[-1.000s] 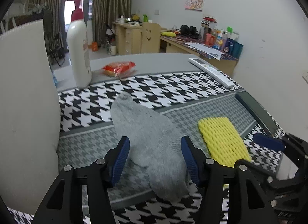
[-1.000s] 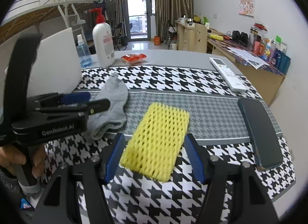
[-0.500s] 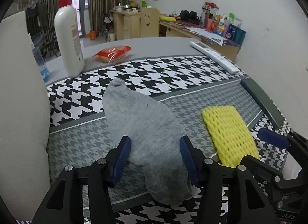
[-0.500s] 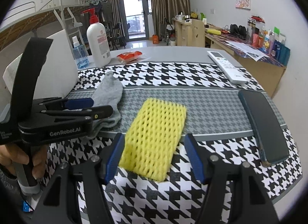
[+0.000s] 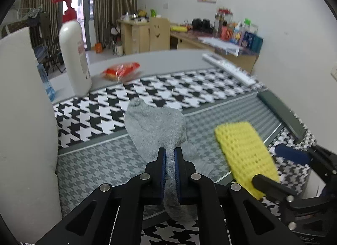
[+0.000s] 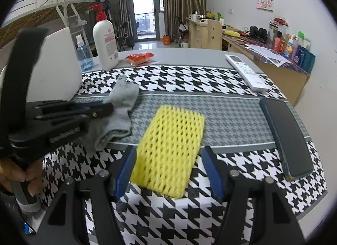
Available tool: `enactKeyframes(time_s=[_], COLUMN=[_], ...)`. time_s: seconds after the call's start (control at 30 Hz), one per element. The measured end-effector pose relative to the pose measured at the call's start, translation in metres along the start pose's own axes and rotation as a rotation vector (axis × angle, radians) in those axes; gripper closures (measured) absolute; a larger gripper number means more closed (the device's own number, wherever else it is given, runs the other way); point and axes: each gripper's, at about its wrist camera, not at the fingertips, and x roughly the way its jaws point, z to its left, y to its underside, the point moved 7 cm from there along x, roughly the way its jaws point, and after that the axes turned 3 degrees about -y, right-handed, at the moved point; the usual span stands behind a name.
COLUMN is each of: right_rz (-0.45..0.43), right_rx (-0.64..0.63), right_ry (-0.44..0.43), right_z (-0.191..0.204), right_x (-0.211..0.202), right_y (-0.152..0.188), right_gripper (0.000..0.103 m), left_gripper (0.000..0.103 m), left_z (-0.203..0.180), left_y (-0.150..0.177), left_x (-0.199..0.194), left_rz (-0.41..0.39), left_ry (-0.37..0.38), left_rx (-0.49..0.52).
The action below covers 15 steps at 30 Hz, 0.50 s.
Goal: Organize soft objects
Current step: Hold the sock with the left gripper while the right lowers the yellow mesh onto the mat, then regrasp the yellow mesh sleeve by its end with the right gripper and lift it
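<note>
A grey sock (image 5: 153, 127) lies on the houndstooth table cloth (image 5: 101, 114). My left gripper (image 5: 170, 156) is shut on the sock's near part, pinching the fabric between its blue pads. The sock (image 6: 123, 97) and the left gripper (image 6: 101, 109) also show in the right wrist view. A yellow foam net sleeve (image 6: 170, 146) lies flat to the right of the sock; it also shows in the left wrist view (image 5: 244, 150). My right gripper (image 6: 170, 171) is open, with its fingers on either side of the sleeve's near end.
A white box (image 5: 23, 118) stands at the left. A white pump bottle (image 6: 105, 42), a blue bottle (image 6: 84, 55) and a red packet (image 6: 140, 57) are at the back. A white remote (image 6: 246, 72) and a dark phone (image 6: 286, 137) lie at the right.
My left gripper has closed on the grey sock, bunching it between the pads. The right gripper stays open around the yellow sleeve.
</note>
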Motion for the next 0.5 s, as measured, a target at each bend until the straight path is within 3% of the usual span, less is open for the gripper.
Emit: enactKeyframes(time_s=[0.3,0.5], right_rz=[0.005,0.02], right_rx=[0.01,0.001], right_ry=[0.001,0.015], right_z=[0.005,0.008], right_x=[-0.001,0.007], right_y=[-0.001,0.0], right_gripper=[0.034,0.034], left_gripper=[0.095,0.094], left_z=[0.007,0.006], left_y=[-0.004,-0.003], left_x=[-0.023,-0.024], left_rz=[-0.084,-0.088], left_ry=[0.029,0.027], left_rx=[-0.025,-0.022])
